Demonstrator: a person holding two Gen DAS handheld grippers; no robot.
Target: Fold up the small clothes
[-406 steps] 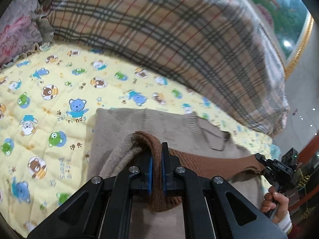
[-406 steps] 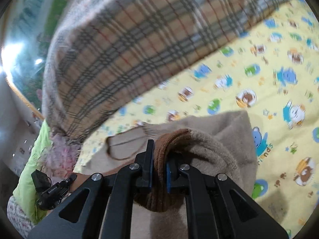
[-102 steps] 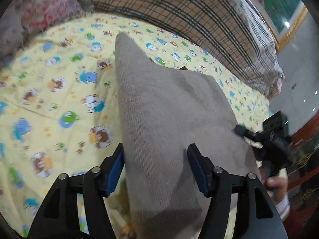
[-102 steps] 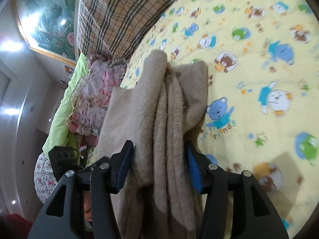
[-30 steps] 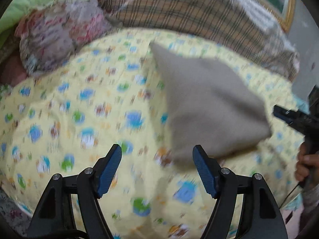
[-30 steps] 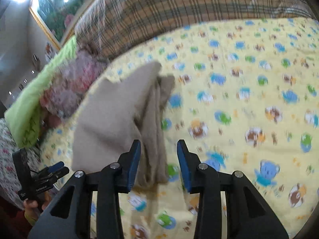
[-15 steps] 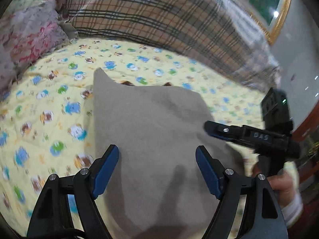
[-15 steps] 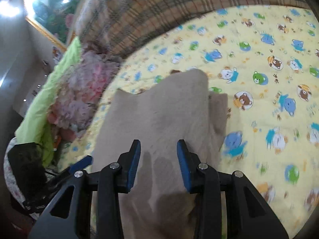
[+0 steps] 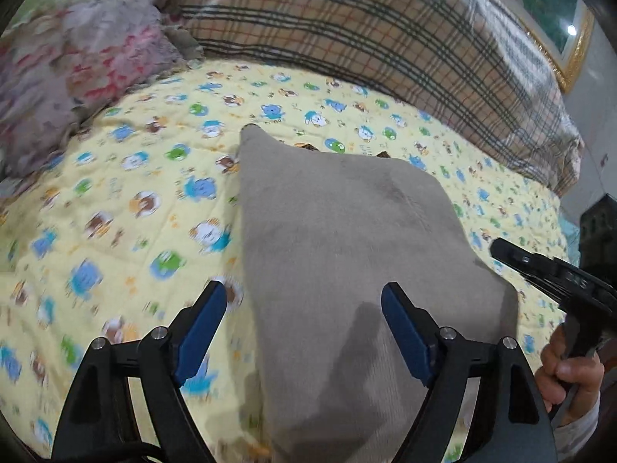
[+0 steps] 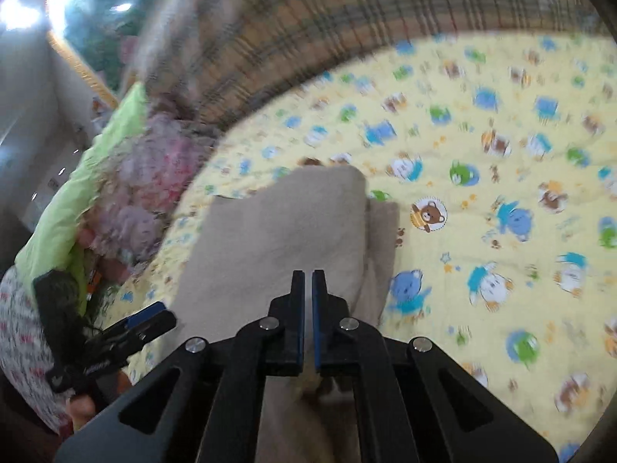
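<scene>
Lying folded on the yellow cartoon-print quilt (image 9: 127, 200), the beige garment (image 9: 347, 239) is seen below both tongs. The left tongs (image 9: 304, 316) are spread wide and empty above it; the right tongs (image 10: 307, 281) are nearly closed, gripping nothing.

Yellow cartoon-print quilt (image 9: 135, 200) covers the bed, plaid blanket (image 9: 366, 34) behind.

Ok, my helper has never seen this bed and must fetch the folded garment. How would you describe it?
Find the yellow quilt printed with cartoon bears, lying in front of a big plaid cushion. In its middle lies a folded sweater. It is the only plain grey-beige thing there, with no pattern at all.
</scene>
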